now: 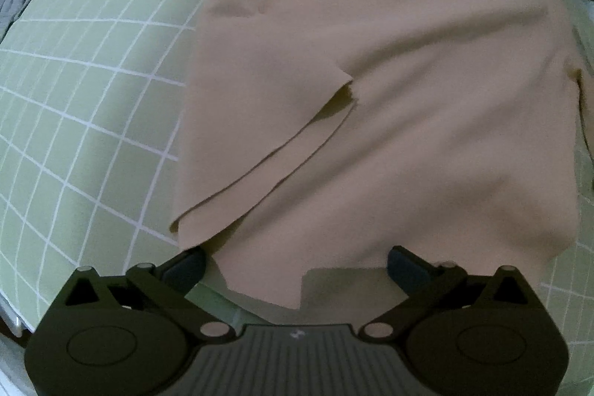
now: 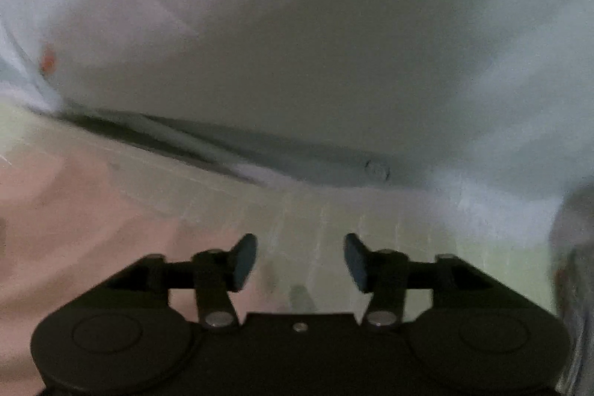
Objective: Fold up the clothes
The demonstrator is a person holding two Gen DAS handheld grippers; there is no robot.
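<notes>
Now both spread: left gripper (image 1: 297, 266) over tan garment (image 1: 371, 99); right gripper (image 2: 300, 260) empty.

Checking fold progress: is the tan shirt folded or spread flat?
Partly folded: the tan shirt has a sleeve flap doubled over its body on the green grid mat. Left gripper is open.

Both grippers spread wide, nothing pinched.

Left gripper (image 1: 297, 264) sits low at 6 o'clock, fingers splayed toward 10 and 2, pads empty. Right gripper (image 2: 300, 260) at 6 o'clock, jaws parted, blue pads (image 2: 245, 260) facing each other, its view blurred.
</notes>
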